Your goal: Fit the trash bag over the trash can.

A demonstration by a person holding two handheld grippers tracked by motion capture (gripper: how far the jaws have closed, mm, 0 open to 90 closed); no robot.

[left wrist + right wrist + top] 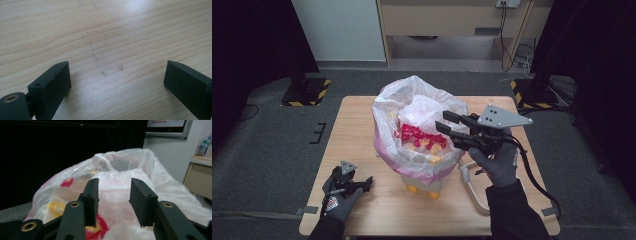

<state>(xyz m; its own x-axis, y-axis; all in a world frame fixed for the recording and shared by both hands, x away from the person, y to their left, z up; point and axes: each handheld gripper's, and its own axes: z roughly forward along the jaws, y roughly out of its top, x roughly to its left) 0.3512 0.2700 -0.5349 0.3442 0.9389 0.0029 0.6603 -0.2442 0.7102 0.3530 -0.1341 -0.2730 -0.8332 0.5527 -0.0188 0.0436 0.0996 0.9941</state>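
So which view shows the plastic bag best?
The high view: it takes in the whole bag, open-mouthed on the table with red and yellow pieces inside, and the right gripper at its rim. The right gripper view gives a close, partial look past its fingers. The left gripper view faces bare wood.

Bag [422, 130] blocks mid-table [362, 135]; bare wood lies left.

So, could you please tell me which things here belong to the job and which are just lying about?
In the job:
- plastic bag, lining the bin
- bin
- right gripper, jaws apart over the bag

Lying about:
- left gripper, open on the table
- white handle beside the bin
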